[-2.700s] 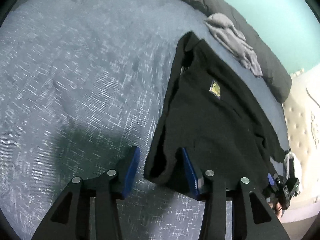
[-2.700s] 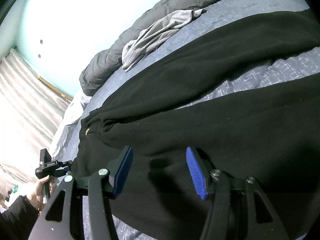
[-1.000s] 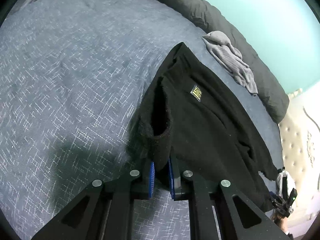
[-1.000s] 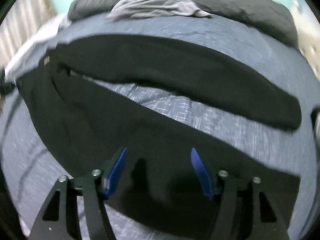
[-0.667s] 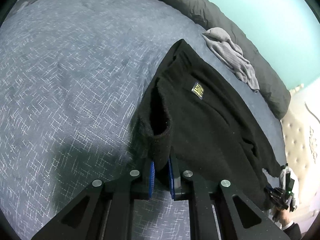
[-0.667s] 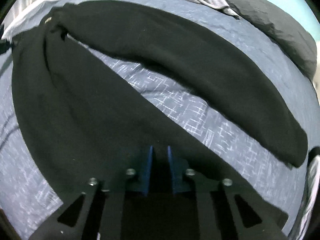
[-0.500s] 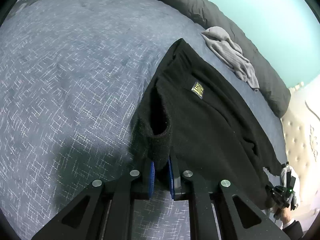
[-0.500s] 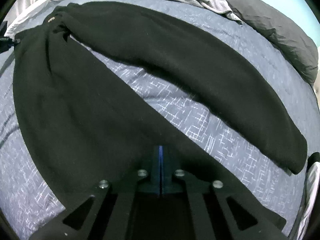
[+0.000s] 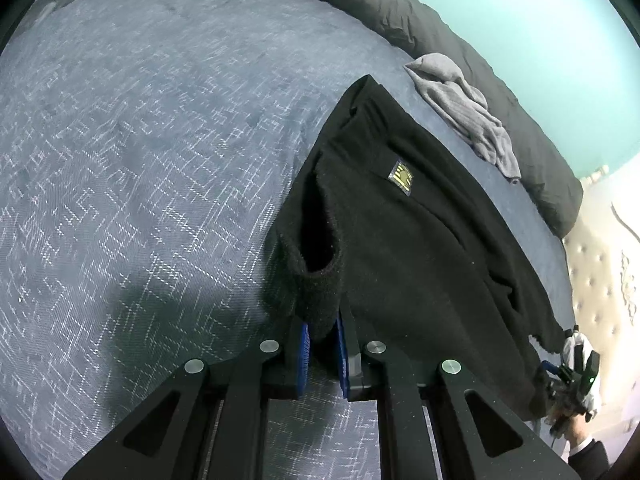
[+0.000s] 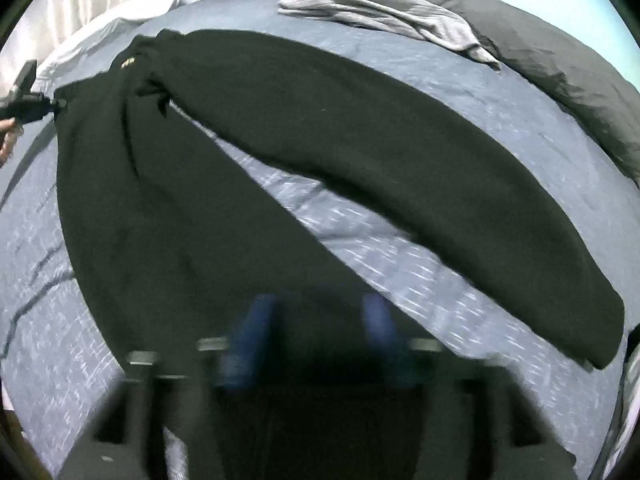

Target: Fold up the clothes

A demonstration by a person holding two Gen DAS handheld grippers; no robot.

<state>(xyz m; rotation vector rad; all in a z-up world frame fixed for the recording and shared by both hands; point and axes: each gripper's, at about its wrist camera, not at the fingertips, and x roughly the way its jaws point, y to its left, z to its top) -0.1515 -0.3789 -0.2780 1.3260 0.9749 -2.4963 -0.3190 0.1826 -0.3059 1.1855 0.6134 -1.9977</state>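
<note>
Left wrist view: left gripper (image 9: pixel 322 350) was clamped on the waistband corner of the black pants (image 9: pixel 420 248), blue pads pinching the fuzzy edge, fabric lifted slightly off the bed (image 9: pixel 140 160). Yellow label (image 9: pixel 400 175) near the waistband was readable only here. Right gripper (image 9: pixel 576 376) showed tiny at the far right edge, a hand and dark sleeve behind it.

Right wrist view: heavy blur on the right gripper's own fingers. Its jaws were opening, pads apart over one pant leg, dark fabric between them but not pinched. This view alone showed both legs spread in a V across the bed, bedspread visible in the gap. Left gripper (image 10: pixel 24 100) sat at the far left, at the waistband.

Room: blue-grey patterned bedspread, dark grey duvet (image 9: pixel 460 52) bunched along the far side, a crumpled grey garment (image 10: pixel 384 12) resting against it, teal wall (image 9: pixel 520 20), cream tufted headboard (image 9: pixel 604 264).
</note>
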